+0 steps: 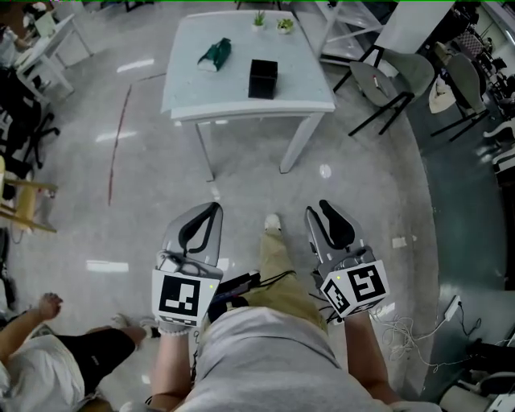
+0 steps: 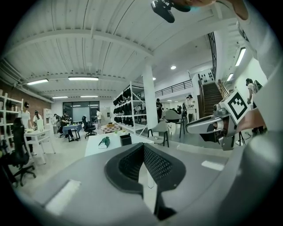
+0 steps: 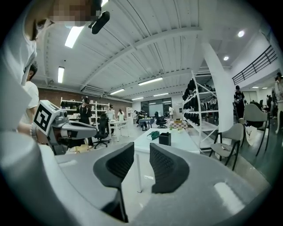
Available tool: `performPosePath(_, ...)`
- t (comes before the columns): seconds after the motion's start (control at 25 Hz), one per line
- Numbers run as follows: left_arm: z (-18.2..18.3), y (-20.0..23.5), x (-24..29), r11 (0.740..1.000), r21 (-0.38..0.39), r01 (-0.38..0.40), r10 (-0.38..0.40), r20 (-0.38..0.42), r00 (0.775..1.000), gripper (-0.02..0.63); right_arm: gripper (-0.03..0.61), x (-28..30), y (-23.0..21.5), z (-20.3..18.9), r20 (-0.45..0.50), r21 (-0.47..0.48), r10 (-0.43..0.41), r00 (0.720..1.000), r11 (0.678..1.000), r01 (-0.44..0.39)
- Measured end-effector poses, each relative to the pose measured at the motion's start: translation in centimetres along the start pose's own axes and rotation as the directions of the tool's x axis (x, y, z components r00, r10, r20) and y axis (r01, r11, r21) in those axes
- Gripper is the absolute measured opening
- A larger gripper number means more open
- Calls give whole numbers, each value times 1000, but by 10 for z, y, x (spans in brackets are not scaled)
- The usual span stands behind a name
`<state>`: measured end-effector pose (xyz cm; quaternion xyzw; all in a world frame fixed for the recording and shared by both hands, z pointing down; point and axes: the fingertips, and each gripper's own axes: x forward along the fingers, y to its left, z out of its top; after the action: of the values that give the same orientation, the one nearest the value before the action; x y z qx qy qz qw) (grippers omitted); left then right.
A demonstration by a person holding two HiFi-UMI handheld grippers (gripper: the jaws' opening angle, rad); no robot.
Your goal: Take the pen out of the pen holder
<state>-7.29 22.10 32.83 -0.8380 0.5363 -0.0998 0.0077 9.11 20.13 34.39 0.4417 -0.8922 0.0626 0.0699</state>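
Note:
A black pen holder [image 1: 263, 78] stands on a white table [image 1: 241, 100] far ahead of me; no pen can be made out in it. It also shows small in the left gripper view as the pen holder [image 2: 125, 139] and in the right gripper view as the pen holder [image 3: 165, 138]. Both grippers hang over the floor, well short of the table. My left gripper [image 1: 216, 206] has its pad tips touching, with nothing between them. My right gripper [image 1: 316, 208] stands open and empty, a clear gap between its pads [image 3: 166, 165].
A green object [image 1: 215, 55] and two small potted plants [image 1: 271, 22] also sit on the table. Grey chairs [image 1: 402, 76] stand to its right. A person [image 1: 48, 354] crouches at lower left. Cables [image 1: 418, 322] lie on the floor at right.

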Motion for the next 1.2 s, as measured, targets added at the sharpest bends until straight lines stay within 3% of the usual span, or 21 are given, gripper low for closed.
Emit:
performPosePath(0.68,5,35,79,998,-22,-62,62,3,998,12,106,88,-57,8,-3,4,90,996,996,-90)
performPosePath(1.2,18,78,159,987,-16,-162,162,-27,986,12,106,176,-121,27,-15,2,172,985,985,-172)
